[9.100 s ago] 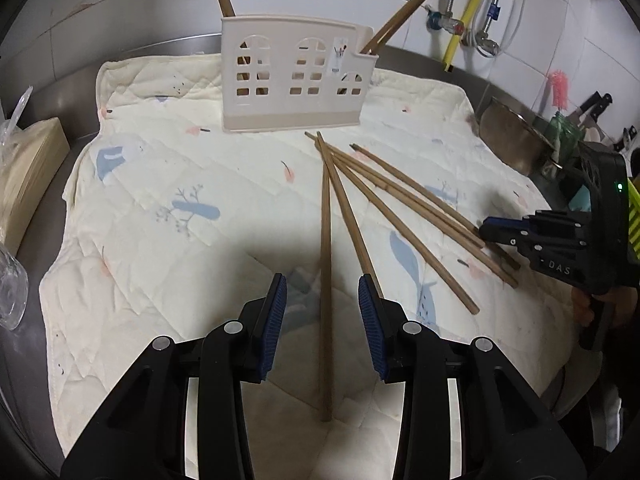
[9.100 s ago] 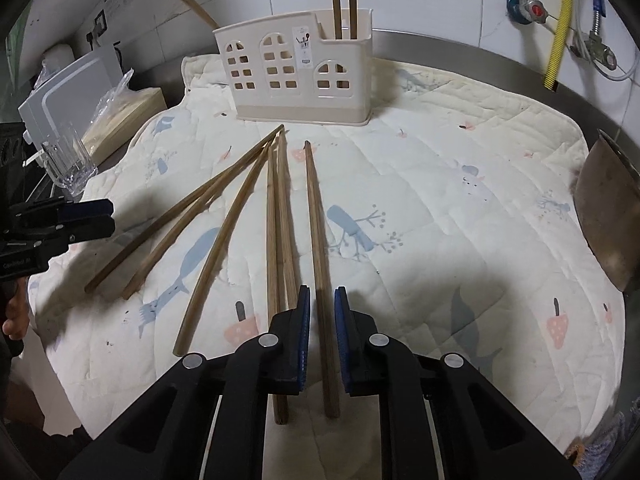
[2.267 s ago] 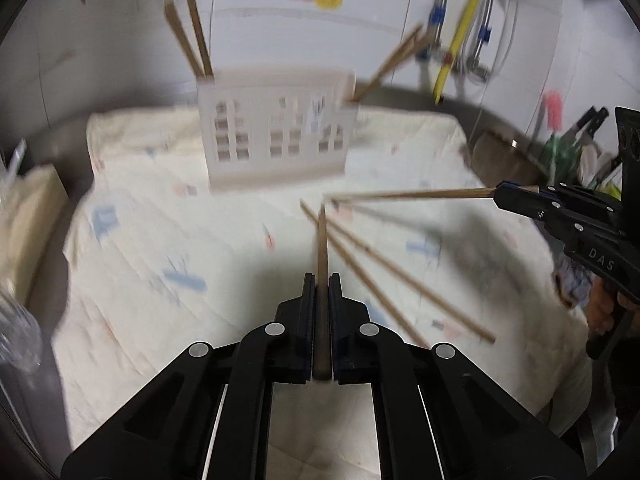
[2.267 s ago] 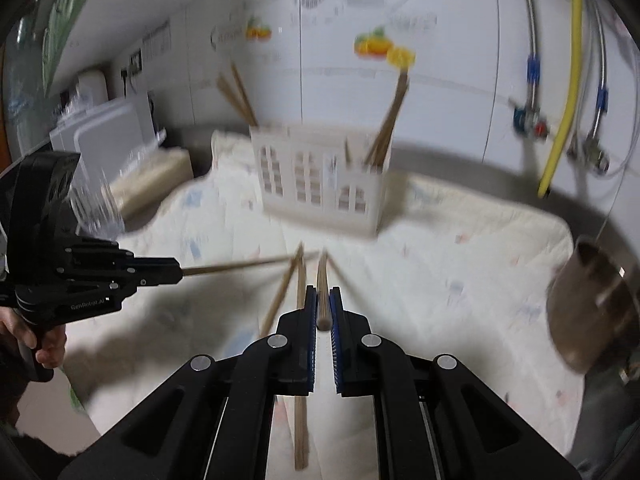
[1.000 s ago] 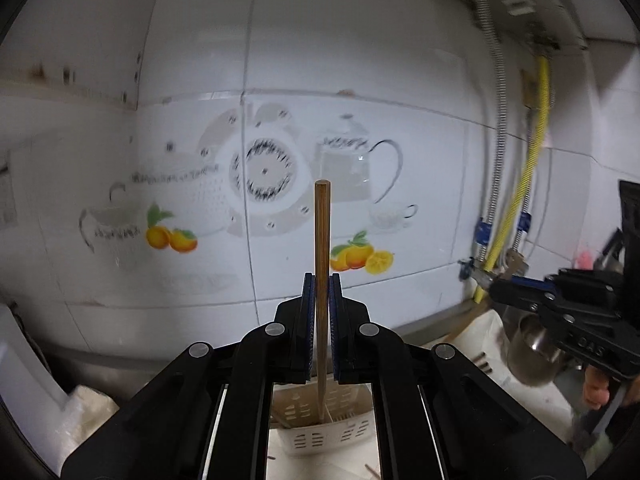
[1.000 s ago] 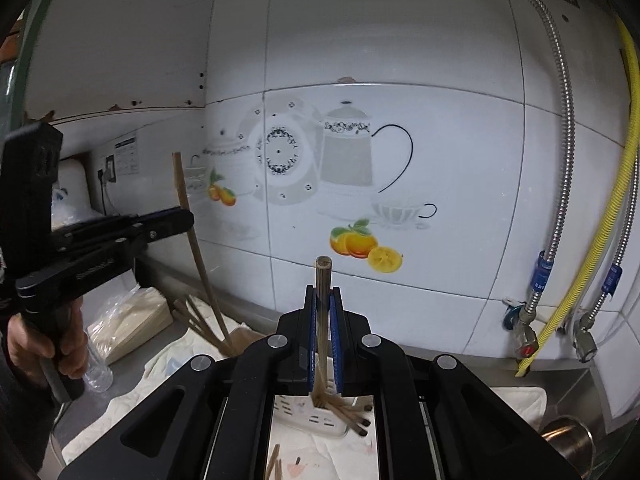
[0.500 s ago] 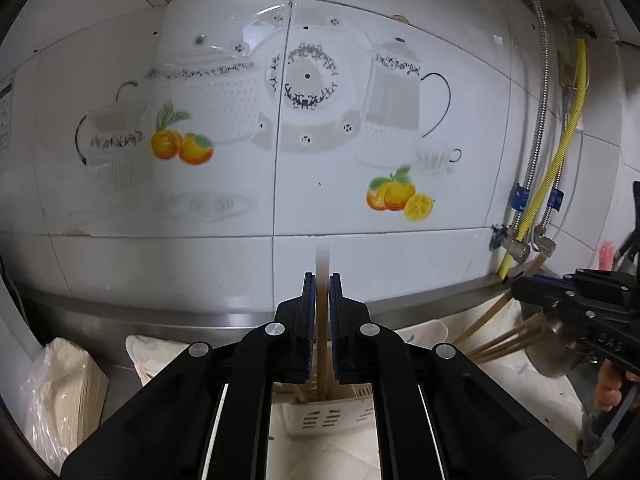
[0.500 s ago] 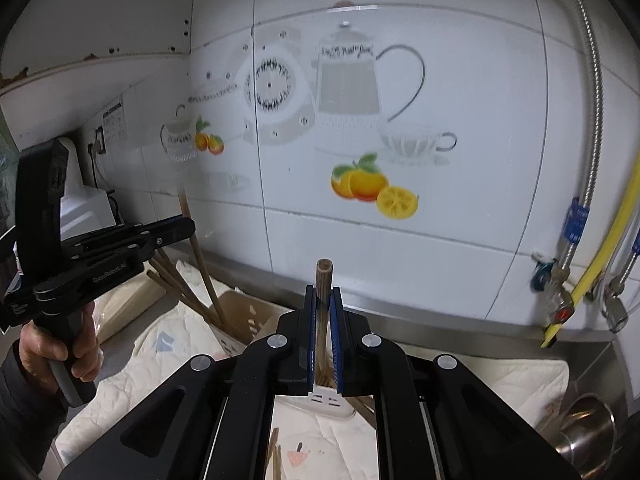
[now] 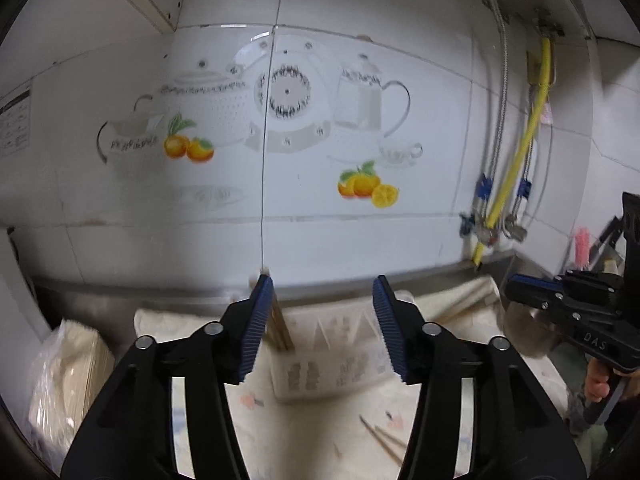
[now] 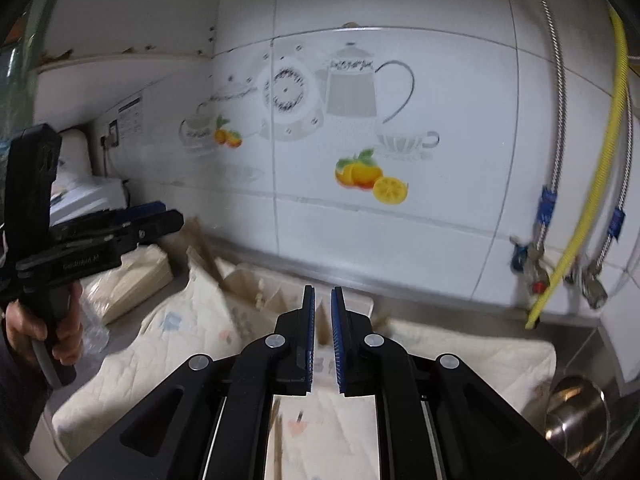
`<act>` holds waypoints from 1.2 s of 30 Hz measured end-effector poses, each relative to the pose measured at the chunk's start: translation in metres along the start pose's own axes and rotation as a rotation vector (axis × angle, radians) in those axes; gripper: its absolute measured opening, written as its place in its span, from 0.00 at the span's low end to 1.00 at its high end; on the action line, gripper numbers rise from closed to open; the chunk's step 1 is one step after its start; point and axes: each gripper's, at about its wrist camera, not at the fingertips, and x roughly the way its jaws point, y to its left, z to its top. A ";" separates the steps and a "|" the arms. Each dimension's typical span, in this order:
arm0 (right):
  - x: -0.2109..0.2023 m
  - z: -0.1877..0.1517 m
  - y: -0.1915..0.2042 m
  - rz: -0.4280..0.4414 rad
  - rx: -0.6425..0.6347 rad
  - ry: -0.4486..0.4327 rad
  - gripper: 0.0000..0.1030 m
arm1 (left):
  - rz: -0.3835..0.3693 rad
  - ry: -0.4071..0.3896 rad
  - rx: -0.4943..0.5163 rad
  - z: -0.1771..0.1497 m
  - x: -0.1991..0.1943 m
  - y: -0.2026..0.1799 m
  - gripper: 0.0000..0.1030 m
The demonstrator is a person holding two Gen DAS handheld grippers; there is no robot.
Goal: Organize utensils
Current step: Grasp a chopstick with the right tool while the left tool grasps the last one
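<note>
Tiled wall (image 9: 360, 240) w/ teapot-and-fruit decal filled most of both views; yellow hose (image 10: 592, 184) & braided pipes at rt. Quilted mat (image 10: 460, 364) covered the counter below. Cream utensil holder (image 9: 340, 356) stood on mat near the wall, blurred; several chopsticks (image 9: 280, 328) stood in its left compartment, leaning, and more seemed to stand at its rt end, too blurred to count. Steel bowl (image 10: 576, 408) at far rt of mat. Left gripper (image 9: 322, 332) hung above the holder, jaws spread wide, nothing between them. Right gripper (image 10: 322, 340) hung just short of the holder, jaws parted by a narrow gap, nothing held. Loose chopsticks on mat (image 9: 380, 440), at least two, lay near the holder's front. Status, as judged: most sticks already in holder; the loose ones on the mat left to pick up & drop in; exact count not clear.
</note>
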 end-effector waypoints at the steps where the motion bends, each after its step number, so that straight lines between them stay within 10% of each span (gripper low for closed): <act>1: -0.004 -0.009 0.002 0.005 -0.002 0.008 0.08 | 0.000 0.010 -0.002 -0.006 -0.003 -0.001 0.54; 17: 0.006 -0.204 0.036 0.116 0.007 0.376 0.08 | -0.013 0.267 -0.107 -0.140 -0.020 -0.010 0.57; 36: 0.013 -0.231 0.029 0.089 -0.006 0.432 0.07 | -0.090 0.426 -0.115 -0.205 -0.006 -0.049 0.55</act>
